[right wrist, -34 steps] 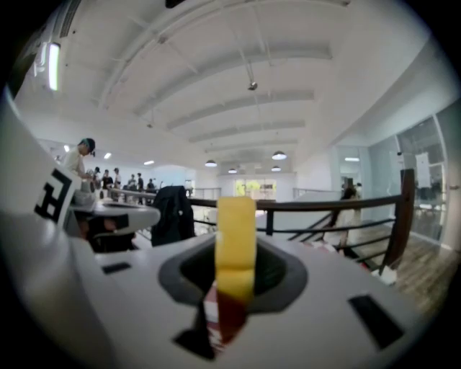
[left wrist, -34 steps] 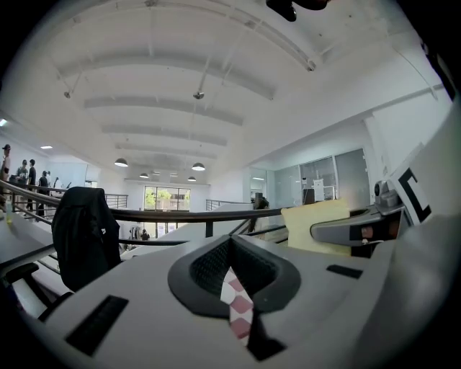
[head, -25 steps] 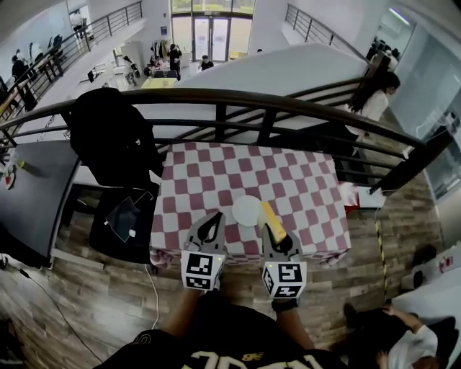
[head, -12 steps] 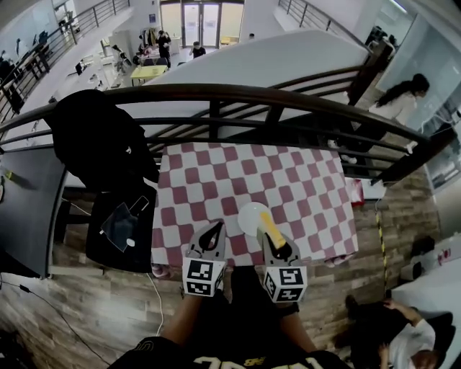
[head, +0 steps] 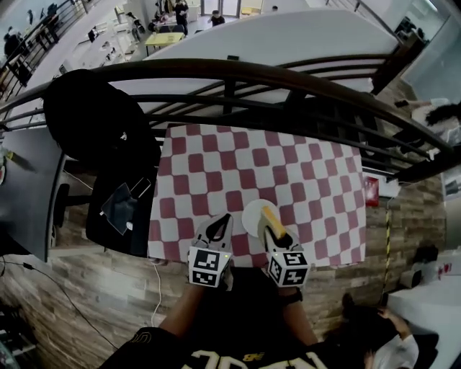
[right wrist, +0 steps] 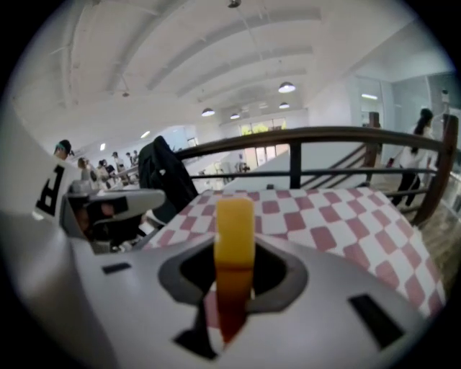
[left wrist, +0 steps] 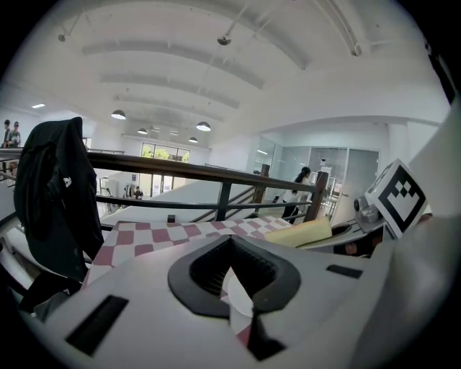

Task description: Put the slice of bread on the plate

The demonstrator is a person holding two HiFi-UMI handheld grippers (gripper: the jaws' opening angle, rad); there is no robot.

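Bread slice [head: 271,219] clamped in right gripper [head: 279,235], above plate [head: 251,215]; not yet set down. Left gripper [head: 220,225] closed, empty.

White hand-held grippers [head: 225,218] [head: 278,235], black-white marker cubes [head: 205,268] [head: 289,270]; black lettered shirt [head: 216,352].

I read this as mezzanine in big open office or campus hall: dark railing [head: 238,72] beside checked table [head: 216,166], desks [head: 162,37] and people [head: 180,9] on floor below, glass-walled rooms [left wrist: 324,166] behind.
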